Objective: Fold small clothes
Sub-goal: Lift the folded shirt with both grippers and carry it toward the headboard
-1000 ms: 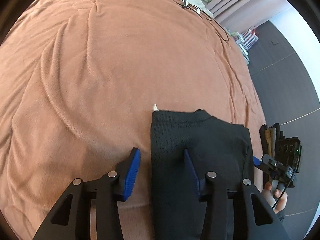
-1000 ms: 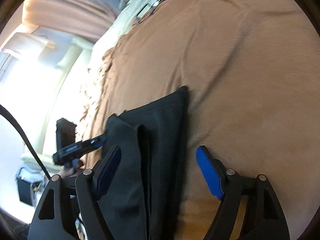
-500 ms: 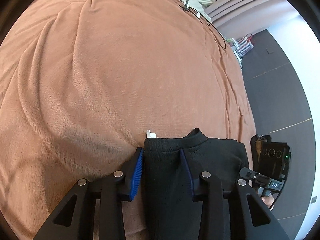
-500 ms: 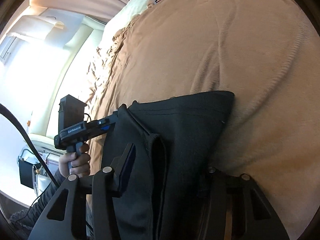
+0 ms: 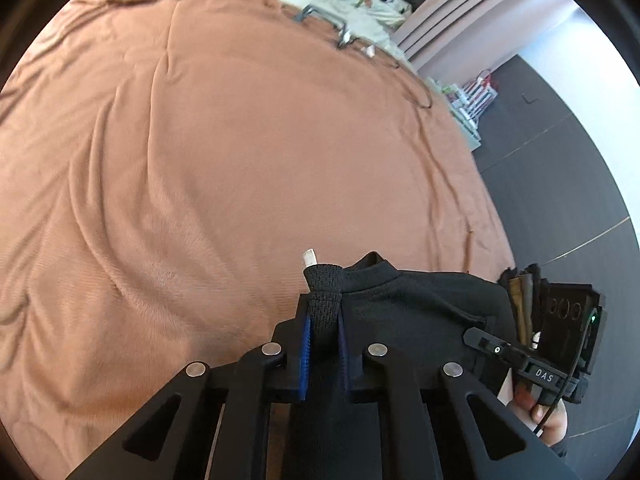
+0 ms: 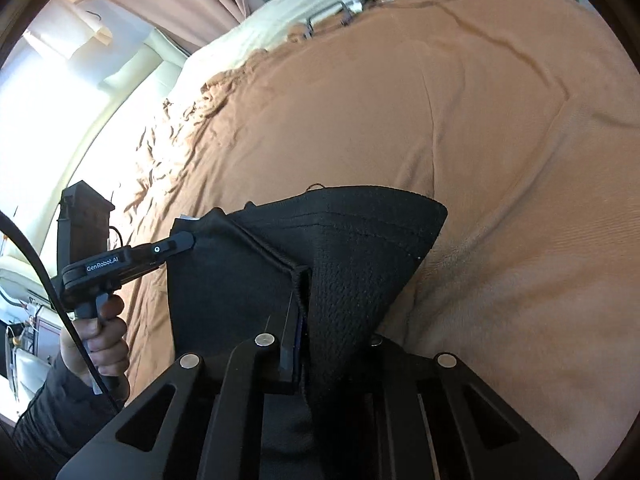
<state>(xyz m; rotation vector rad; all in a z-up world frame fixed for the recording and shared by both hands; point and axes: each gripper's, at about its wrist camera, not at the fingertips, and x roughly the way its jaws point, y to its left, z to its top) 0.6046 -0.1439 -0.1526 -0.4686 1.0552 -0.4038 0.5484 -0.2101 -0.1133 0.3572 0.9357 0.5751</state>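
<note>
Both grippers (image 5: 323, 322) (image 6: 298, 312) clamped on blk garment (image 5: 420, 304) edge

So the folded garment (image 5: 420, 304) sits on the blanket (image 5: 240, 168) at about 6 o'clock in both wrist views. Metal handle thing (image 5: 324, 24) lies way back at 12 o'clock, on the blanket's far edge. Floor (image 5: 560, 184) off at 3 o'clock in the left view.
</note>
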